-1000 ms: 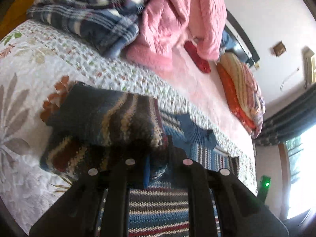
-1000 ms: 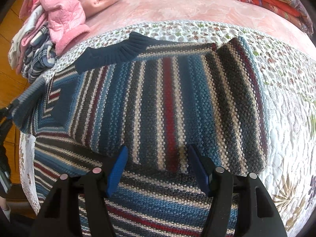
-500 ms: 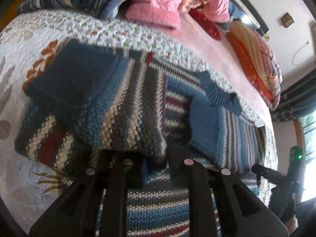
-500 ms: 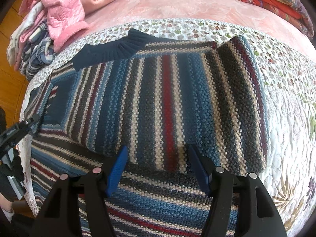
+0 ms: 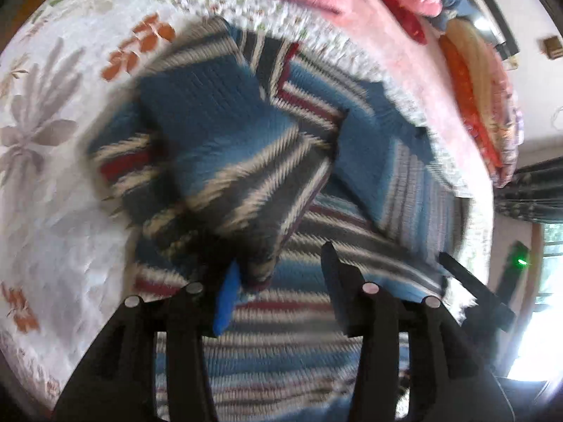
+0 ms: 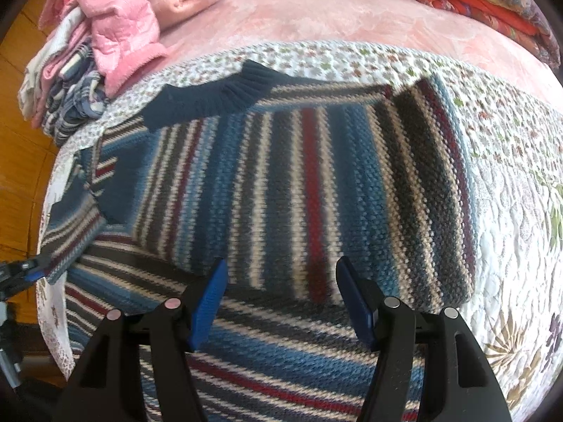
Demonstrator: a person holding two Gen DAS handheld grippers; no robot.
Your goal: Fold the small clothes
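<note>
Lay flat on quilt (image 6: 510, 190) atop bed: striped sweater (image 6: 316, 183), both sleeves folded over body. Hovered over lower part, fingers spread, nothing grasped: left gripper (image 5: 278, 281), right gripper (image 6: 281, 288). Left view blurred.

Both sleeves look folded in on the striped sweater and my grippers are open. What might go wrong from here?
The left sleeve lies bunched against one finger of the open left gripper; pulling away might drag it open. The collar looks rumpled, so the next fold may trap a lump. The open right gripper hovers low over the striped sweater and might snag the knit.
</note>
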